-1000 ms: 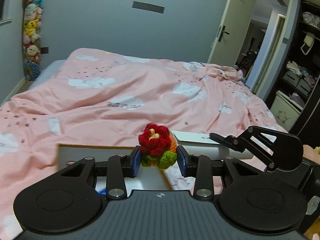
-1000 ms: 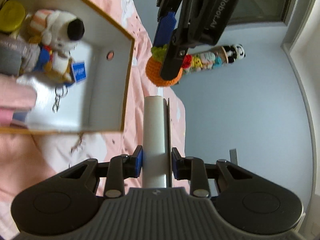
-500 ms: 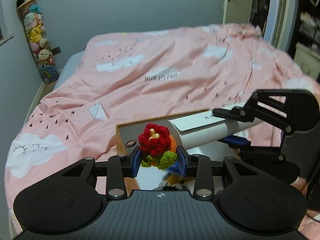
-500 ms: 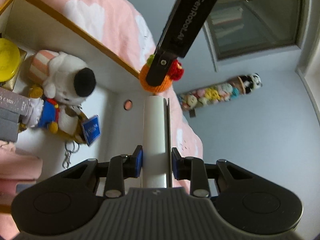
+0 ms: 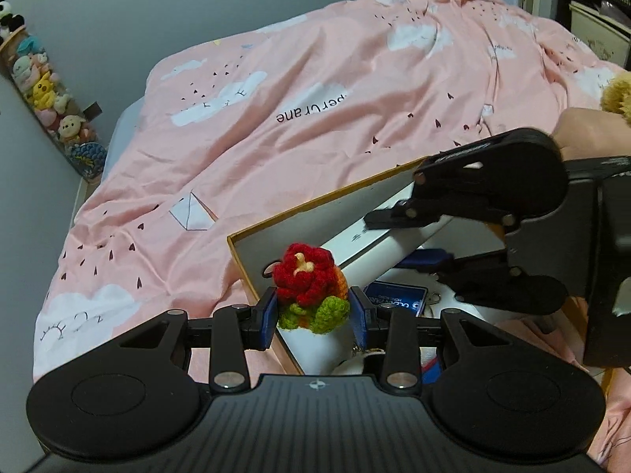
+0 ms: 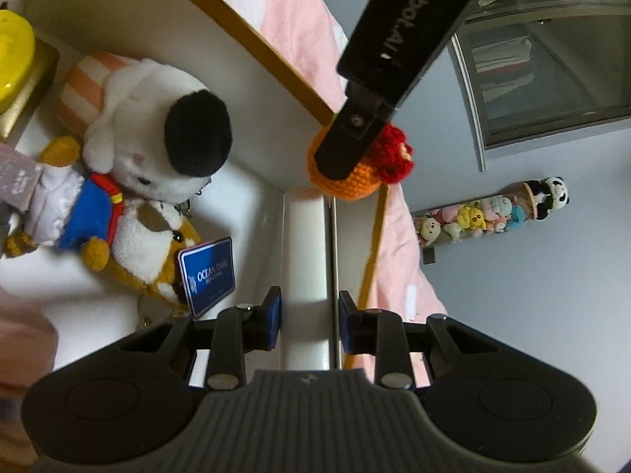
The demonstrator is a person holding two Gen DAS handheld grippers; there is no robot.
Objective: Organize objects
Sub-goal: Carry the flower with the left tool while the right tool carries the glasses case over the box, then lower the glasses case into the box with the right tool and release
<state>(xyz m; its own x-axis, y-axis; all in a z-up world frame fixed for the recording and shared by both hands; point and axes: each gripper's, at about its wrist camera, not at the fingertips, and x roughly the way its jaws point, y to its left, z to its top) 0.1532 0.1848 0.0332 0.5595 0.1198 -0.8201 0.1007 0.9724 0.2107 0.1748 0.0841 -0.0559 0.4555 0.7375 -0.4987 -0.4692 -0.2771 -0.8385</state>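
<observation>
The left gripper (image 5: pixel 313 317) is closed on a crochet flower (image 5: pixel 309 287), its 2 blue pads pressing the green and orange base from both sides. One second ago this flower was in front of the open bed; now it hangs just at the near corner of the box (image 5: pixel 240 254), close to the rim. The right gripper (image 6: pixel 309 325) holds a white tube (image 6: pixel 305 268) between its pads, nearly closed on it. Before, the tube pointed past the box toward the wall; now its far end is over the corner inside the box, close under the flower. So both things have come to the box, and I judge that placing them in is the next step. Inside lie a plush dog (image 6: pixel 157 146) and a blue card (image 6: pixel 207 276) beside it. Beyond is the pink duvet (image 5: pixel 315 118).
</observation>
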